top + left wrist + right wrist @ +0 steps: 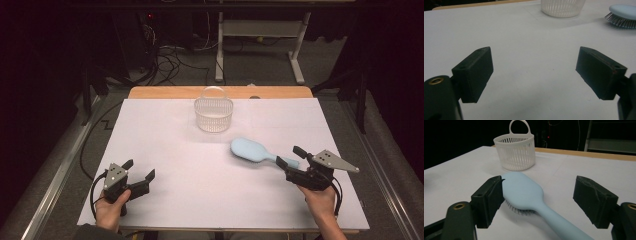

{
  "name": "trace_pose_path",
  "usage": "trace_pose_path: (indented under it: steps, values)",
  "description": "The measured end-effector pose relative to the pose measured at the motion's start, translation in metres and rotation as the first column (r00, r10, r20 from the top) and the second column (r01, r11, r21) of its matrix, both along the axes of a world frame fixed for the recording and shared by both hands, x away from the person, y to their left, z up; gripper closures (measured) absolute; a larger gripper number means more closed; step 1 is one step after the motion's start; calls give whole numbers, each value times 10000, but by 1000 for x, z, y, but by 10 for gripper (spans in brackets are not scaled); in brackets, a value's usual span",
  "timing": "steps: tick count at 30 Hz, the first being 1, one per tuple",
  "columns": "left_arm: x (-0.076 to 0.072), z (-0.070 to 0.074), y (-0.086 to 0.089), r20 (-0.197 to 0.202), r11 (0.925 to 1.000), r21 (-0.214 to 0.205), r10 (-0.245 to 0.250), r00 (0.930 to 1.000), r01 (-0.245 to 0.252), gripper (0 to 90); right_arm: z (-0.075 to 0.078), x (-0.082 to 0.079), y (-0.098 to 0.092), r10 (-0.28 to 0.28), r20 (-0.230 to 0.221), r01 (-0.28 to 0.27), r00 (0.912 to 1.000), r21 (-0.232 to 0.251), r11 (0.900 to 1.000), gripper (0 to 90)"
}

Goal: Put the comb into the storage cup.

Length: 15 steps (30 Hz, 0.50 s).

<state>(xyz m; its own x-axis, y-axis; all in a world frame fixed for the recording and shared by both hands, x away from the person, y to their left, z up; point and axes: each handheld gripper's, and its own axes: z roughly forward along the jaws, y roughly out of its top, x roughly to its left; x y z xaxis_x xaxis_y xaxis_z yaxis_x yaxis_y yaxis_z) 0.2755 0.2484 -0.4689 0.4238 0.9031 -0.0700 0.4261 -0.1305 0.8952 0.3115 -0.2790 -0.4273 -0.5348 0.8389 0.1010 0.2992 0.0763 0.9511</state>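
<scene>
Two grippers sit low in the frame: left gripper point(139, 171) at lower left, jaws wide and empty; right gripper point(291, 156) at lower right, jaws wide around the blue hairbrush point(255, 150) handle. Farther up, center, stands the white basket point(213, 114).

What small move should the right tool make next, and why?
Probably it should close on the handle of the light blue hairbrush. The right tool is open, its jaws stand on either side of the handle, and the brush lies bristles down on the white table, apart from the white basket.
</scene>
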Motion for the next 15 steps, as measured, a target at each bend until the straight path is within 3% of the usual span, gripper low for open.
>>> trace_pose_path:
  steps: [15]
  values:
    - [0,0,0,-3,10000,-5,-8,10000,8,153,2,25,16,66,-499,-89,9987,-465,9989,261]
